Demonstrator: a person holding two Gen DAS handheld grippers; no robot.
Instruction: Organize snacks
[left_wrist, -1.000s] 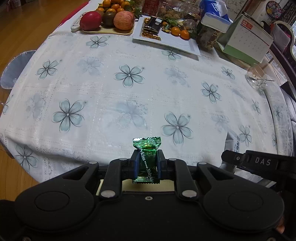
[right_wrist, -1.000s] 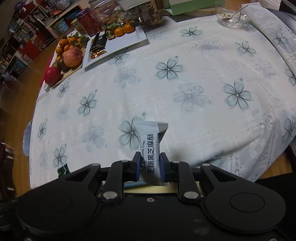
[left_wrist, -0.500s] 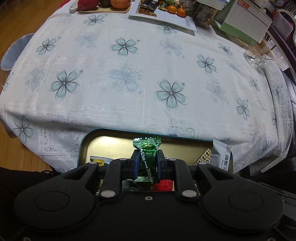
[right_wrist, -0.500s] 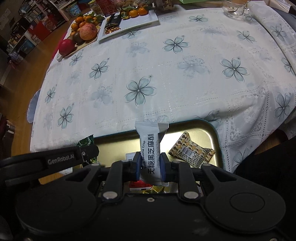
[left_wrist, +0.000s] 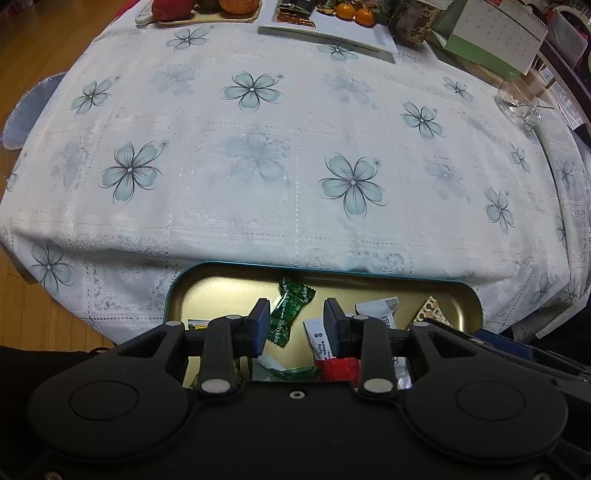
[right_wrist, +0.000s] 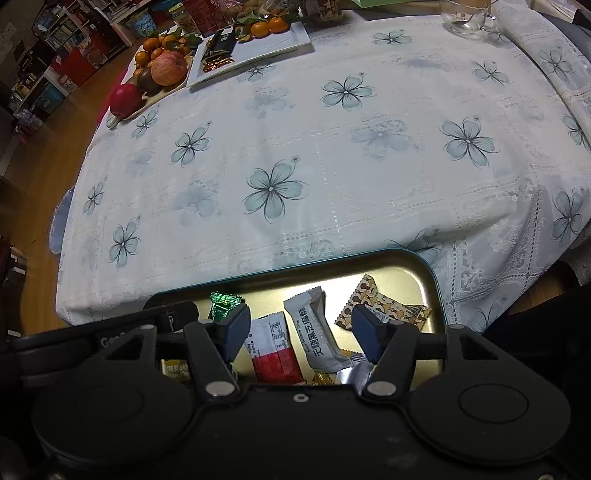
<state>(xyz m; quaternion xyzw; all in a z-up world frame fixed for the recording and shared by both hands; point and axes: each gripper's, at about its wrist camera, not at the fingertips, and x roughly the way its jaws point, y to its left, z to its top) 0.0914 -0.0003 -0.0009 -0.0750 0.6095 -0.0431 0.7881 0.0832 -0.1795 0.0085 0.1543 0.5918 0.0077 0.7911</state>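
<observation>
My left gripper (left_wrist: 295, 317) is spread open over the gold tin (left_wrist: 221, 288), nothing between the pads; the green candy (left_wrist: 290, 314) lies loose in the tin just past them, leaning against my left pad. My right gripper (right_wrist: 301, 332) is open wide too, and the white sesame crisp pack (right_wrist: 317, 332) lies free in the tin between its fingers, beside a red-and-white packet (right_wrist: 275, 350). The right view gives me the brown patterned wrapper (right_wrist: 380, 306) whole at 1 o'clock, where the left view catches only its corner (left_wrist: 430, 314) behind the other gripper's body. It also shows my left gripper's arm crossing at 9 o'clock, covering the tin's left end. Beyond the tin's teal far rim, the floral tablecloth (left_wrist: 295, 147) stretches bare to 12 o'clock. At the far edge sit a fruit tray (right_wrist: 159, 74), a white plate (right_wrist: 258, 44) with oranges, and a desk calendar (left_wrist: 495, 40) at 1 o'clock. A glass cup (left_wrist: 517, 99) stands at 2 o'clock near the table's edge.
</observation>
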